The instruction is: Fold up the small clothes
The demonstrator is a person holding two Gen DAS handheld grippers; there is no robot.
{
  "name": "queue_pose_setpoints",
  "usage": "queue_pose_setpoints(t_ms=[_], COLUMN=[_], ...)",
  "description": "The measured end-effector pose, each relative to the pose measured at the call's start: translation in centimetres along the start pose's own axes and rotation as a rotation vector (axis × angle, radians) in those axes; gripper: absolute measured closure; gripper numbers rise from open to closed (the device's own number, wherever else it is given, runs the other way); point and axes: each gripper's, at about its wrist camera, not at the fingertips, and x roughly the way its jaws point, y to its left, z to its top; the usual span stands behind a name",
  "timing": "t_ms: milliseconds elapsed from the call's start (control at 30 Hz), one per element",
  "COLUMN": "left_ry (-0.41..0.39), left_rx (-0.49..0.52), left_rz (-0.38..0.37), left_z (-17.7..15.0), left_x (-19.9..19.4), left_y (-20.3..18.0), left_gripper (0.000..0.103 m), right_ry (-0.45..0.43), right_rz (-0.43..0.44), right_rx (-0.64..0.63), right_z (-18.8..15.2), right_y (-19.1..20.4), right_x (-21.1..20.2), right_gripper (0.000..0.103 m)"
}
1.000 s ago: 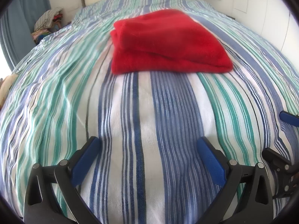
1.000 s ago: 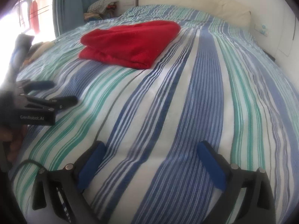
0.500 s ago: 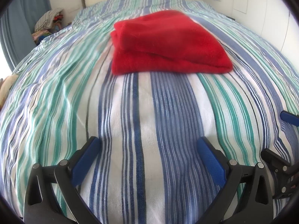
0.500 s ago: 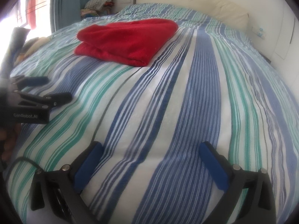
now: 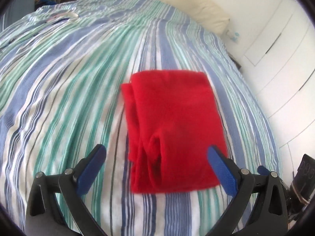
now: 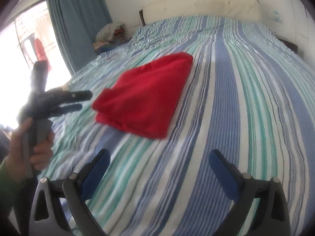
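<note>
A red folded cloth (image 5: 173,125) lies flat on the striped bedcover (image 5: 59,102), with layered edges along its left side. My left gripper (image 5: 156,150) hangs open over the cloth's near end, and its blue fingertips straddle the cloth without touching it. In the right wrist view the same cloth (image 6: 145,96) sits ahead and slightly left. My right gripper (image 6: 159,154) is open and holds nothing above bare bedcover (image 6: 226,118). The left gripper (image 6: 80,100) shows there raised at the cloth's left corner, held by a hand (image 6: 39,149).
A cream pillow (image 6: 206,5) lies against the headboard end. A pile of clothes (image 6: 110,33) sits by the blue curtain (image 6: 78,23) and a bright window. White cabinet panels (image 5: 279,39) stand close along the bed's right side.
Both grippers have risen and moved forward toward the red cloth. The left one now hovers over its near end and looks down on it; both stay open.
</note>
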Motion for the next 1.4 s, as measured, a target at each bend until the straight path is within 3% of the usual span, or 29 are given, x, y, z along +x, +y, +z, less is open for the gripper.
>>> queue_pose_setpoints(t_ms=[67,167,267,300,367,400,500,667,767,800,833,867,900,933,1000,1067,1133,1200,1267,1333,1400], left_ry=[0.048,0.098,0.069,0.057,0.067,0.087,0.042,-0.039,-0.055,-0.035,-0.004,0.020,0.019,-0.001,-0.055,-0.105,-0.166,-0.214,-0.186,-0.171,-0.213], left_rx=[0.008,0.048,0.035,0.029,0.046,0.068,0.168,0.154,0.192,0.192,0.190,0.191,0.194,0.205,0.267,0.314,0.329,0.322,0.307,0.287,0.308], left_rz=[0.063,0.183,0.153,0.133,0.042,0.034,0.090,-0.053,-0.091,-0.088,-0.068,-0.020,0.058,0.146,0.276,0.326,0.334,0.312,0.307,0.298,0.312], left_z=[1.7,2.5,2.1,1.9,1.7,1.7,1.9,3.7,4.2,4.0,3.8,3.1,2.3,1.0,-2.2,-5.7,-9.2,-12.0,-14.1,-15.8,-17.7], left_x=[3.2,6.7,7.0,6.8,7.2,7.5,6.4,0.8,-1.4,-1.2,-0.3,0.6,1.4,1.7,0.8,-1.4,-4.3,-7.0,-9.0,-11.1,-13.2], left_y=[0.5,1.2,1.7,1.7,1.1,0.6,-1.9,-4.6,-6.9,-7.3,-7.5,-7.2,-6.9,-6.3,-5.8,-5.8,-6.4,-6.9,-7.7,-8.4,-9.4], left_gripper=[0.001,0.001,0.000,0.005,0.055,0.075,0.082,0.082,0.080,0.068,0.047,0.034,0.021,0.021,0.020,0.017,0.000,0.000,0.000,0.000,0.000], right_ry=[-0.032,0.014,0.108,0.128,0.154,0.154,0.119,-0.020,-0.068,-0.070,-0.063,-0.039,0.002,0.044,0.078,0.088,0.098,0.120,0.138,0.141,0.133], right_rz=[0.070,0.108,0.141,0.151,0.194,0.198,0.108,0.088,0.100,0.090,0.078,0.063,0.041,0.001,-0.133,-0.220,-0.280,-0.327,-0.346,-0.333,-0.304], right_rx=[0.058,0.161,0.278,0.305,0.330,0.314,0.219,0.114,0.091,0.086,0.092,0.110,0.127,0.133,0.113,0.062,0.013,-0.016,-0.012,-0.002,0.002], right_z=[4.2,8.9,10.9,11.0,10.7,10.6,11.0,14.0,16.2,16.6,16.7,16.5,16.1,15.5,13.1,9.8,6.1,2.4,-0.8,-3.3,-5.0], right_y=[-0.9,-3.3,-5.6,-6.1,-6.2,-5.7,-3.5,-1.2,-0.7,-0.7,-1.1,-1.6,-2.3,-3.1,-4.9,-5.9,-6.3,-6.0,-5.0,-3.5,-1.8], right_x=[2.4,8.4,14.6,16.3,19.0,19.8,19.4,12.9,8.6,7.5,6.6,6.3,6.4,6.7,6.0,3.7,1.1,-1.2,-3.7,-6.2,-8.5], right_gripper=[0.004,0.004,0.014,0.020,0.037,0.061,0.075,0.081,0.081,0.081,0.078,0.075,0.061,0.035,0.014,0.014,0.013,0.009,0.009,0.009,0.009])
